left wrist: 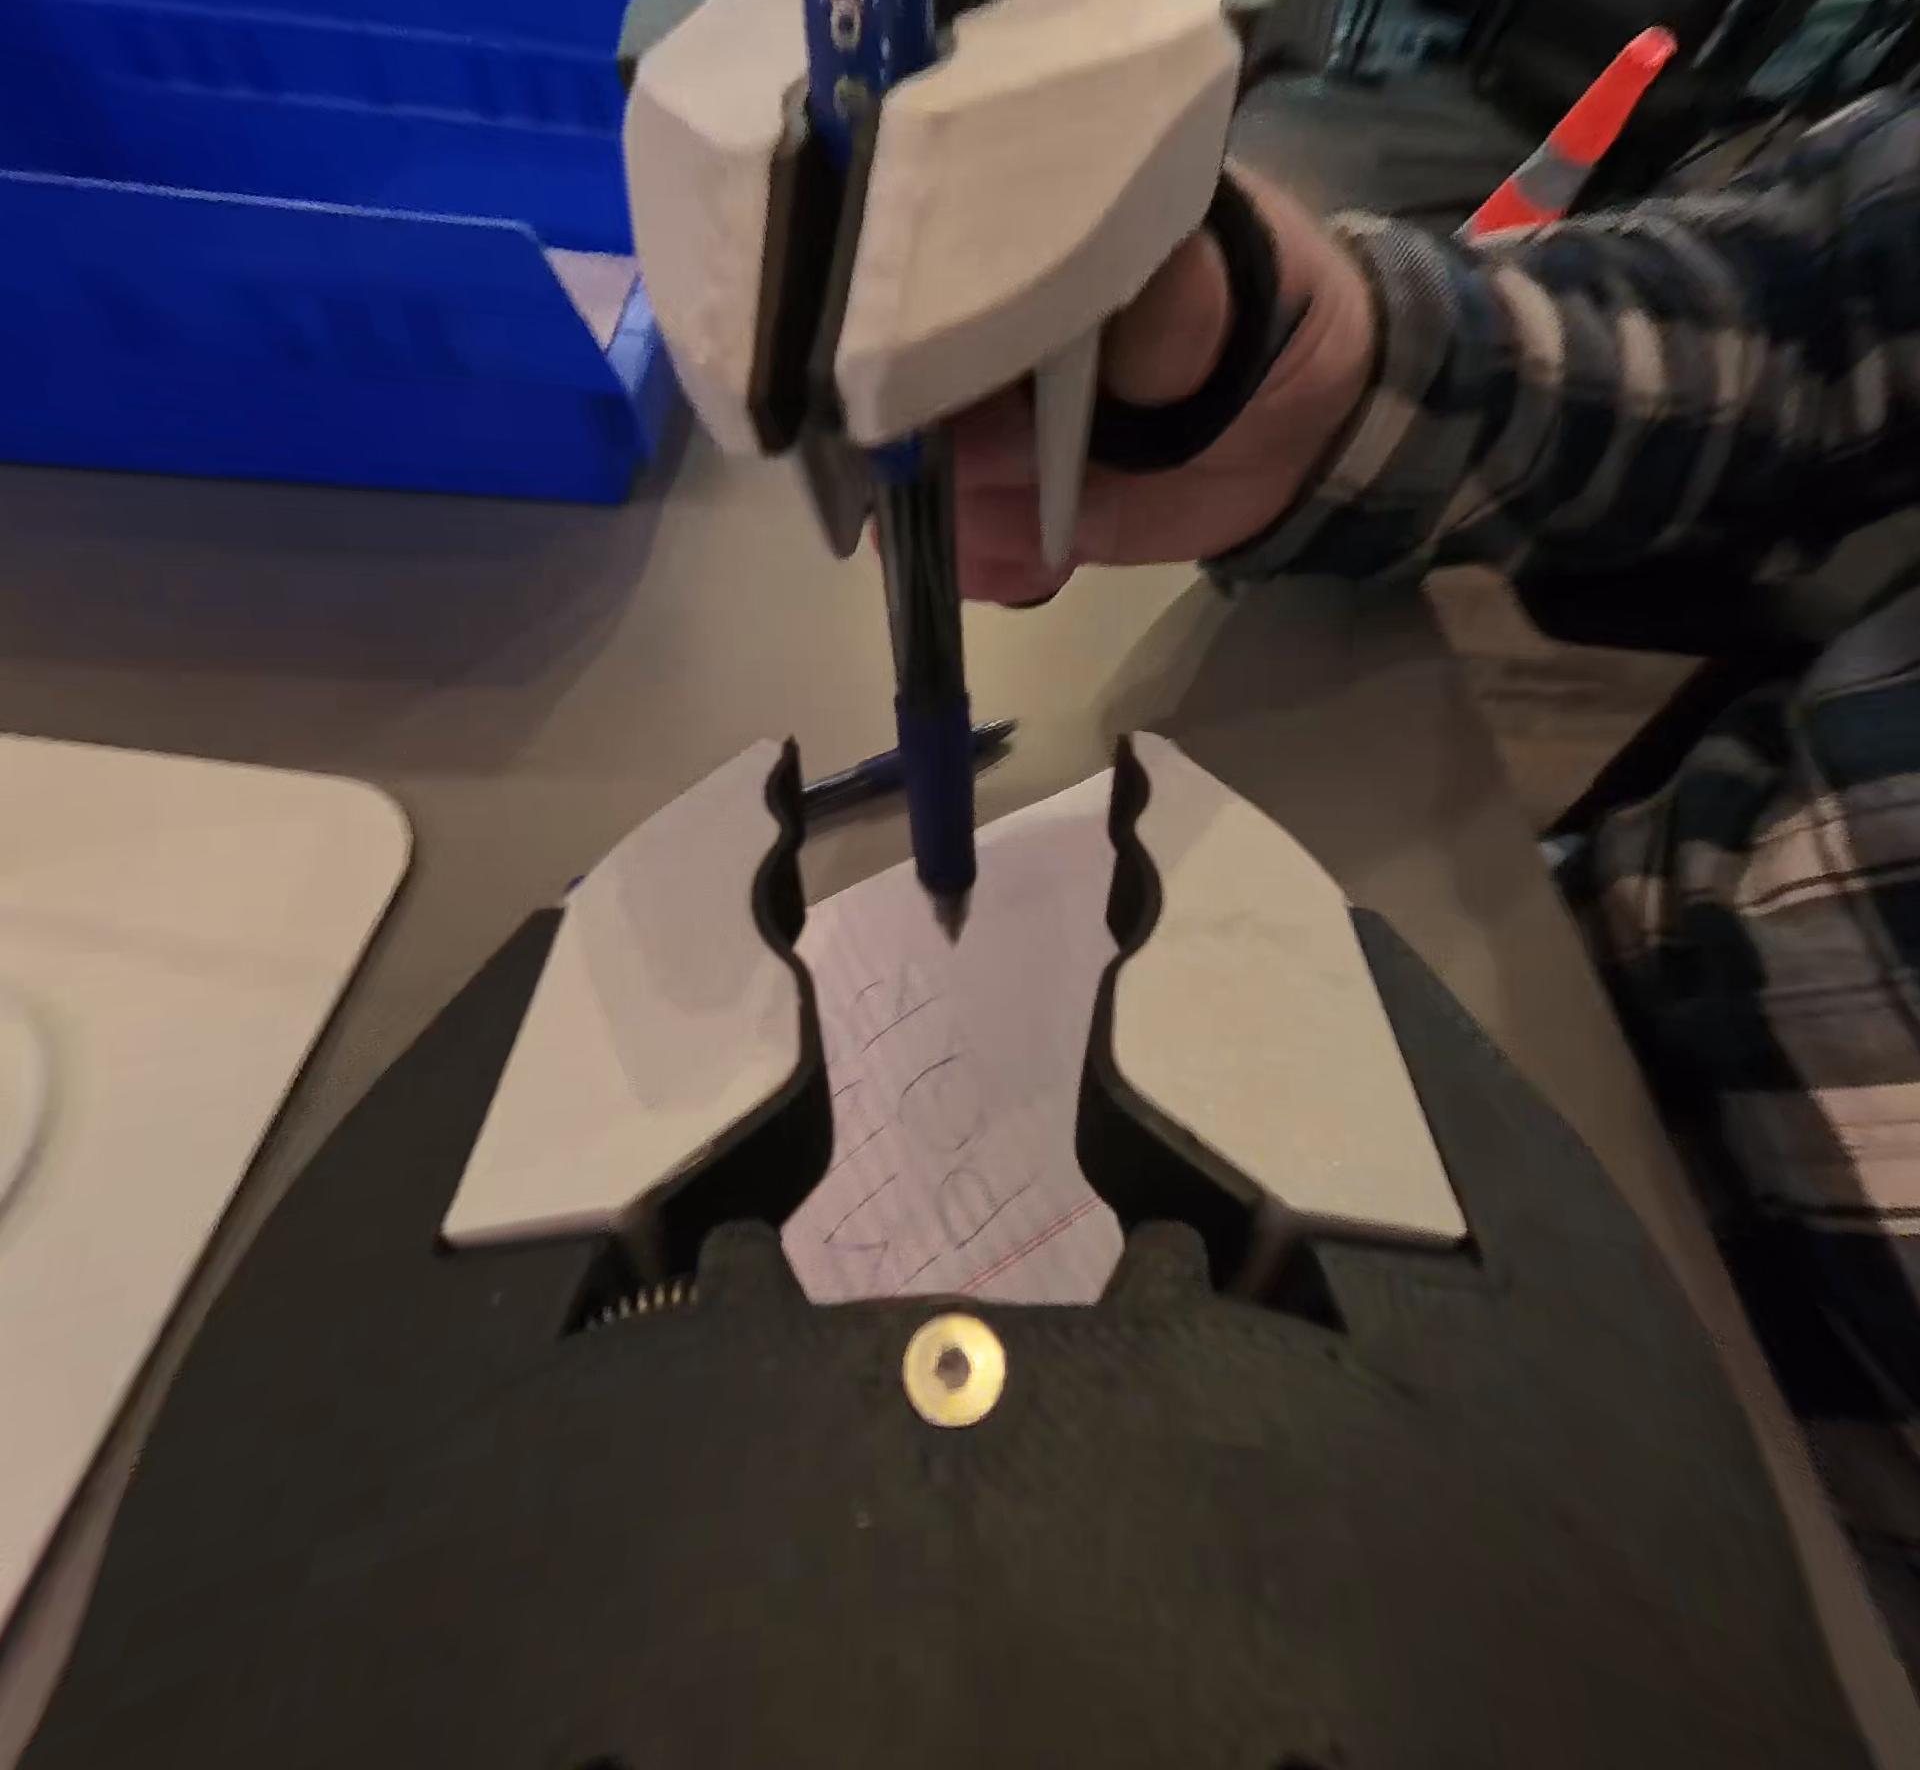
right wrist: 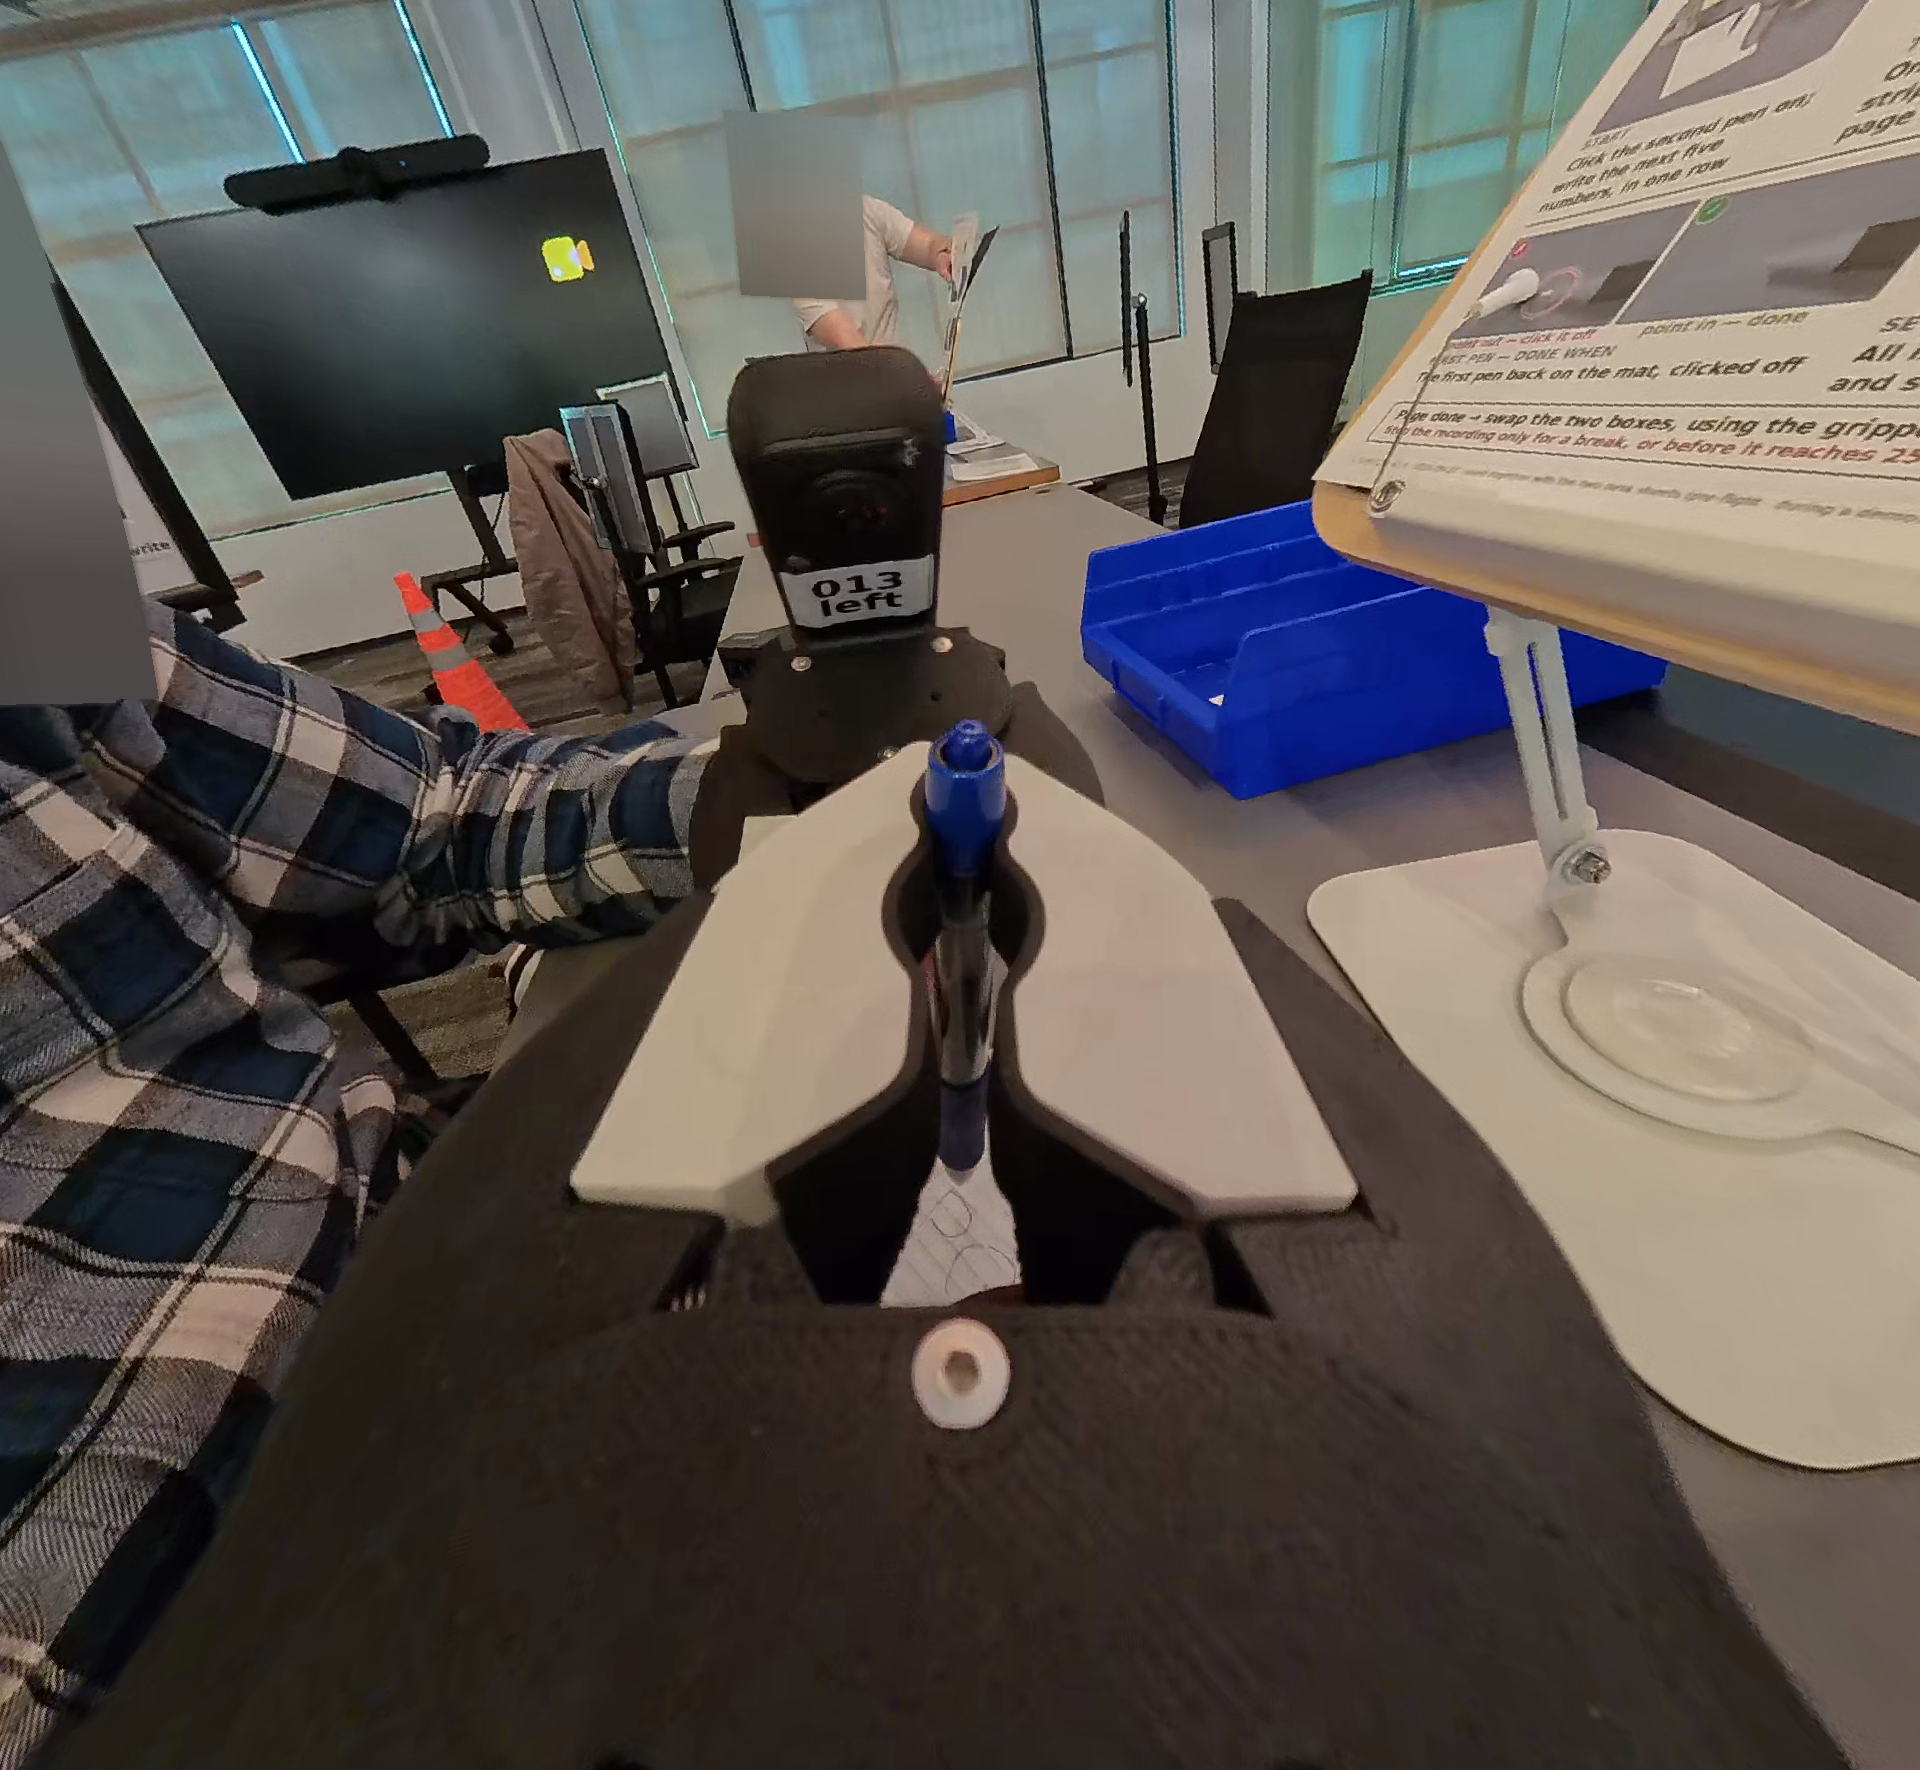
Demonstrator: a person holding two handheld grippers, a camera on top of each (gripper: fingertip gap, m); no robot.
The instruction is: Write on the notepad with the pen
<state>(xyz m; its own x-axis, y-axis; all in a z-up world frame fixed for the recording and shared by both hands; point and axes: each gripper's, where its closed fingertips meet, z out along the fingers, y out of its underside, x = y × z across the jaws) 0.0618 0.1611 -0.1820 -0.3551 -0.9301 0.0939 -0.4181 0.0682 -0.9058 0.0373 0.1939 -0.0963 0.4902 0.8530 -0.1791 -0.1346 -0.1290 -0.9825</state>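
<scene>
My right gripper (right wrist: 966,785) is shut on a blue pen (right wrist: 964,816) and holds it upright, tip down. The left wrist view shows that gripper (left wrist: 821,432) from the front, with its pads clamped on the pen (left wrist: 935,785). The pen's tip is at the far part of the lined notepad (left wrist: 935,1097), which has handwritten marks on it. I cannot tell whether the tip touches the paper. My left gripper (left wrist: 958,764) is open and empty, its fingers spread over the notepad. The notepad also shows below the pen in the right wrist view (right wrist: 951,1242). A second pen (left wrist: 842,783) lies on the table just beyond the notepad.
A blue bin (left wrist: 312,318) (right wrist: 1330,660) stands on the grey table (left wrist: 416,629) behind. A white stand base (left wrist: 156,993) (right wrist: 1558,1045) carries a tilted clipboard (right wrist: 1662,266). A plaid sleeve (left wrist: 1662,370) reaches in. An orange cone (right wrist: 457,660) stands on the floor. Across from one pair of fingers to the other is roughly 9 cm.
</scene>
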